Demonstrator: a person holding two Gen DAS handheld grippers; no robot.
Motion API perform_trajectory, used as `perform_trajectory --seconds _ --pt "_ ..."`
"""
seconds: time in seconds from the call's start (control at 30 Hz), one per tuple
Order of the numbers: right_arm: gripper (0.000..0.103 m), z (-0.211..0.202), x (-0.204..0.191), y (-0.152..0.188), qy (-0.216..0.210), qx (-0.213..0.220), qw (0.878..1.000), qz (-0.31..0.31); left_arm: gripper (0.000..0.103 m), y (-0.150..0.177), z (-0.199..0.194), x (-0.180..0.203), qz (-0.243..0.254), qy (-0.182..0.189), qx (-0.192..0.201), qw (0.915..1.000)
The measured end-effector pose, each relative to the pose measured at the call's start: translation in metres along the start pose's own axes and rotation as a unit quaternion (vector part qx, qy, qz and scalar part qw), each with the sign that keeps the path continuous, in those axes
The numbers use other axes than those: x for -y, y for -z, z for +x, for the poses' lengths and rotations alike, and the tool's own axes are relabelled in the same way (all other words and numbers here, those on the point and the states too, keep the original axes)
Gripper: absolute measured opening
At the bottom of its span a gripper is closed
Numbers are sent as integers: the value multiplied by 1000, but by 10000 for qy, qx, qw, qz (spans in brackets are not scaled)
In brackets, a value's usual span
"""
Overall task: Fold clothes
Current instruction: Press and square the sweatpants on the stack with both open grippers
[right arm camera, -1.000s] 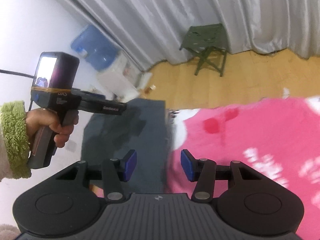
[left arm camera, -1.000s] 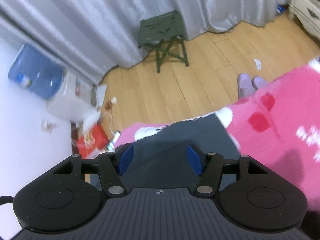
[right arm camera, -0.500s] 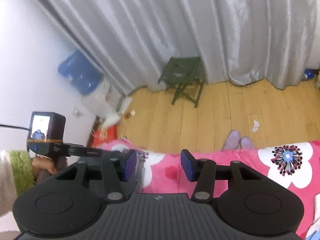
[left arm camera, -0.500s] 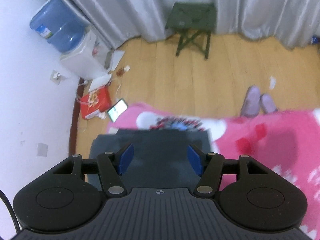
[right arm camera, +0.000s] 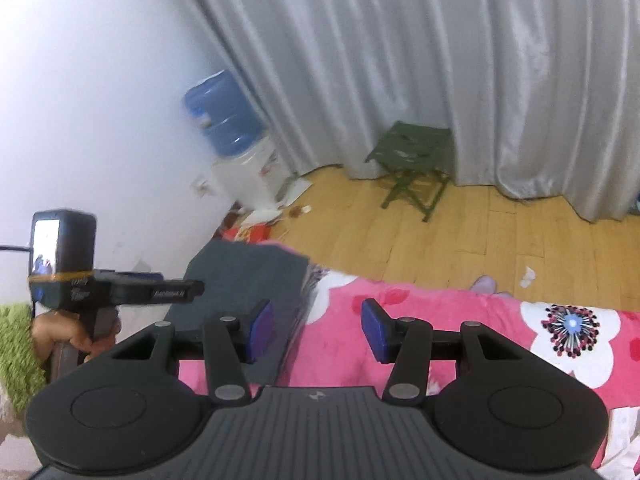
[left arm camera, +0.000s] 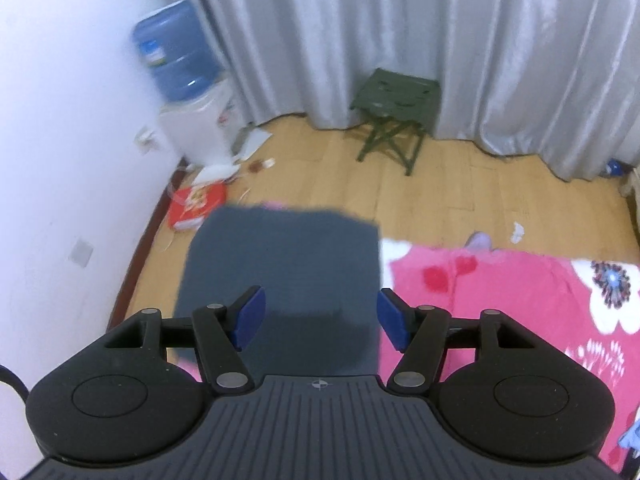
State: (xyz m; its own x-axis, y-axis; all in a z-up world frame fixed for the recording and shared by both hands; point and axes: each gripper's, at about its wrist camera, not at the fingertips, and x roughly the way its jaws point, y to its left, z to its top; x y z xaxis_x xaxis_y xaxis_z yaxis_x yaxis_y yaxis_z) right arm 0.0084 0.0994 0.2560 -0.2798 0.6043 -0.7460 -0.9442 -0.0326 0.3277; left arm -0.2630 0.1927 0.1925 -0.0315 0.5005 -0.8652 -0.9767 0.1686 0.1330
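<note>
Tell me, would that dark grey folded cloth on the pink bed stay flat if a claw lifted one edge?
Probably not. The dark grey cloth lies limp and flat on the pink bedspread, so it would likely droop. Its layers, visible at the side edge in the right wrist view, might slide apart or unfold.

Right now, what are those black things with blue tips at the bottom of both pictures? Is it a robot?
No robot: a person holds a grabber tool in each hand. Each tool has a camera looking along its two blue-tipped fingers, so you get one picture per hand. The left gripper looks down at a folded dark grey garment lying on a pink flowered blanket. The right gripper sees the same blanket, and also the person's hand in a fuzzy green sleeve holding the other tool. Both grippers are open and hold nothing. Behind are a green stool, a water dispenser and grey curtains.
</note>
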Motion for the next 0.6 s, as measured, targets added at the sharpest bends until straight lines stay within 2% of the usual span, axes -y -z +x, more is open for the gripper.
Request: perform_trajectory --seconds 0.13,0.27,0.43,0.5,0.6 --pt "52 1 -25 18 -177 15 9998 -120 62 29 -10 -21 -106 -162 -55 9998" --pt "52 10 -41 32 -317 79 9994 -135 62 31 -8 -44 -412 -221 34 9989" --pt "52 42 -49 53 -451 218 9987 -66 62 35 17 -59 -786 -202 331 9962" --pt "52 59 -51 63 -410 294 9987 -78 62 41 31 -64 -816 -111 373 9959" --pt "52 85 -57 81 -236 378 9987 -251 62 51 51 -69 -608 143 607 9962"
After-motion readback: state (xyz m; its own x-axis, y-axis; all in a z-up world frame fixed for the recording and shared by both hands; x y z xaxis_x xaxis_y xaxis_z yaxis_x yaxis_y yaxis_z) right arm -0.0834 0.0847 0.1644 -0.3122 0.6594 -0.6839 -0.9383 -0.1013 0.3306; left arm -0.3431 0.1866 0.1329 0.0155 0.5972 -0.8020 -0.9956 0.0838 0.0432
